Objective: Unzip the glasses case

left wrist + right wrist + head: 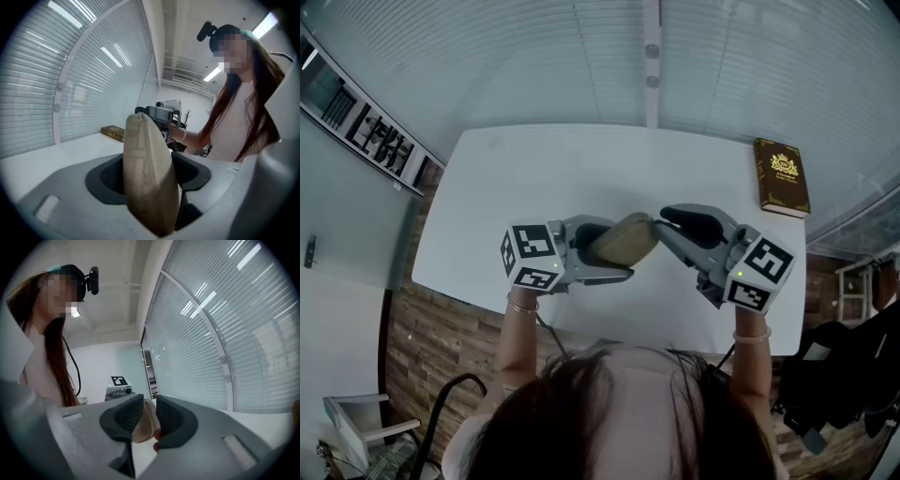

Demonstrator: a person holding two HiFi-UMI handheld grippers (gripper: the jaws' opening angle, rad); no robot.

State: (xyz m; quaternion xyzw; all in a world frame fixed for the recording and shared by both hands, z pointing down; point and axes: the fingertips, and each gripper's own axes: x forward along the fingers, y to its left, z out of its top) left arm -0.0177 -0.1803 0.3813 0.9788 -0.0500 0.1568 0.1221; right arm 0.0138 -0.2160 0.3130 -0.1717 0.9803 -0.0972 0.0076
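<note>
A tan fabric glasses case [623, 242] hangs above the white table [534, 178], held edge-up between the dark pads [108, 176] of my left gripper [611, 251], which is shut on its middle. In the left gripper view the case [147, 178] fills the gap and rises past the jaws. My right gripper [666, 221] faces it from the right, level, at the case's far end. In the right gripper view its jaws [149, 420] stand a narrow way apart, the case's rounded end [144, 426] shows in the gap, and a small red bit [156, 446] sits below it.
A brown book with gold print [782, 176] lies at the table's far right corner. A wall of window blinds [534, 66] runs behind the table. The table's near edge is just below my hands, with wood floor beneath.
</note>
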